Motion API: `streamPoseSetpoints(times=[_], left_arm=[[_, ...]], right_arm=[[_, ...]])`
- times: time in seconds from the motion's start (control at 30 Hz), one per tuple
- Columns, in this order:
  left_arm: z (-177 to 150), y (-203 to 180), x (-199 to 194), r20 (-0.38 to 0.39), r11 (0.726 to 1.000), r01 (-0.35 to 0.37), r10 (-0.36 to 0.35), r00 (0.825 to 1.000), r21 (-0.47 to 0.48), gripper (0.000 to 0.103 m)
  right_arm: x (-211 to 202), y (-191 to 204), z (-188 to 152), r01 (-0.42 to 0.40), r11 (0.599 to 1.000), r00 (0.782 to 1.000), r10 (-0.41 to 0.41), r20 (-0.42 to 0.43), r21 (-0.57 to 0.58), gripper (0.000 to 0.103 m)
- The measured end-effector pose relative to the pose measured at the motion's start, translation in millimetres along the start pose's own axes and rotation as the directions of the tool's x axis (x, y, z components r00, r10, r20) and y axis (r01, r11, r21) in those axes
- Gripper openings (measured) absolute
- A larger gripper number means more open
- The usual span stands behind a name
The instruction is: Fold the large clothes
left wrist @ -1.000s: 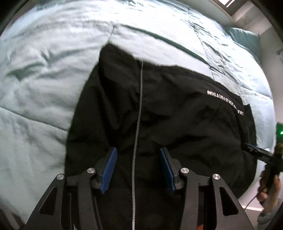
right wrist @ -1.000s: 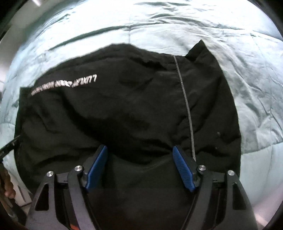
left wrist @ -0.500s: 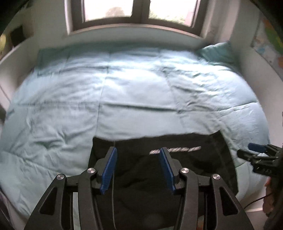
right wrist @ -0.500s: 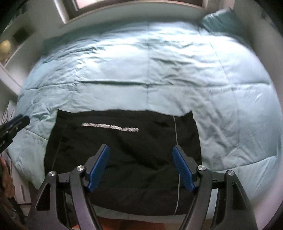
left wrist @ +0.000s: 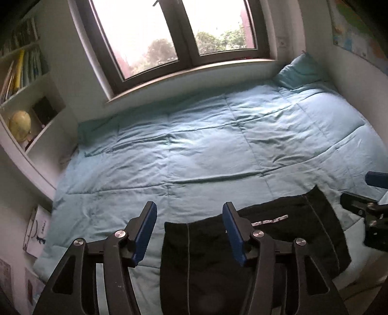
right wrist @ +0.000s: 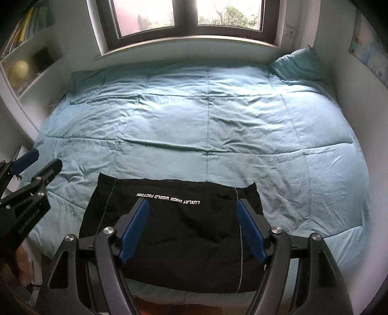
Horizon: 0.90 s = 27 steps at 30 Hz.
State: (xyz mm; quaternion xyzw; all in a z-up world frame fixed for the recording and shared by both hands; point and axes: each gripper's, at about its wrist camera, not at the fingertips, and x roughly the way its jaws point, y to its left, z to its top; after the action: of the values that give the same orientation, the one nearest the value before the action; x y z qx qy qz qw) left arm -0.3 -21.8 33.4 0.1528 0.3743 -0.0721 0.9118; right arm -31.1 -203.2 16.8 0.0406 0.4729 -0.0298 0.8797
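Observation:
A folded black garment (right wrist: 181, 230) with white lettering and thin grey piping lies flat at the near edge of the bed; in the left wrist view the garment (left wrist: 278, 242) is at the lower right. My right gripper (right wrist: 193, 203) hovers well above it, open, with nothing between its blue pads. My left gripper (left wrist: 189, 208) hangs high over the garment's left edge, its jaws opening and empty. Each gripper shows in the other's view: the left gripper (right wrist: 29, 169) at the left edge, the right gripper (left wrist: 363, 193) at the right edge.
A light blue quilted duvet (right wrist: 218, 121) covers the whole bed. A teal pillow (right wrist: 298, 65) leans in the far right corner under the window (right wrist: 189, 14). White shelves with a globe (left wrist: 20, 123) and books stand on the left. A wall runs along the bed's right side.
Both grippers have lifted up and away from the garment and tilted upward, so the whole bed and the window are now in view. The left jaws stand wider.

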Motion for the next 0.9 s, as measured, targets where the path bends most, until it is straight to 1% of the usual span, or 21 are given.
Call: streamPoseSetpoints(times=[0.07,0.13,0.27,0.47,0.67,0.9], left_arm=[[1,-1,-4,0.006,1.000,0.028,-0.028,1.000,-0.009,0.060],[0,-3,-7,0.007,0.999,0.035,-0.035,0.999,-0.010,0.060],[-4,-8,-9,0.004,1.000,0.007,-0.007,1.000,-0.007,0.060],[-12,-3,-4,-0.028,0.999,0.005,-0.006,1.000,-0.037,0.060],[-22,-4,2,-0.066,0.998,0.031,-0.035,0.997,-0.057,0.061],[-27,-3,4,-0.079,0.997,0.037,-0.042,0.996,-0.065,0.061]], right_arm=[[-4,4,1,0.009,1.000,1.000,-0.009,0.013,-0.011,0.077],[-6,9,1,0.022,1.000,0.999,-0.021,0.024,-0.022,0.077],[-6,12,-1,0.021,1.000,1.000,-0.021,0.023,-0.023,0.077],[-2,12,-7,0.018,1.000,1.000,-0.018,0.000,-0.012,0.077],[4,12,-12,0.019,1.000,0.999,-0.019,-0.029,-0.004,0.077],[7,13,-18,0.021,1.000,0.999,-0.022,-0.048,-0.004,0.077]])
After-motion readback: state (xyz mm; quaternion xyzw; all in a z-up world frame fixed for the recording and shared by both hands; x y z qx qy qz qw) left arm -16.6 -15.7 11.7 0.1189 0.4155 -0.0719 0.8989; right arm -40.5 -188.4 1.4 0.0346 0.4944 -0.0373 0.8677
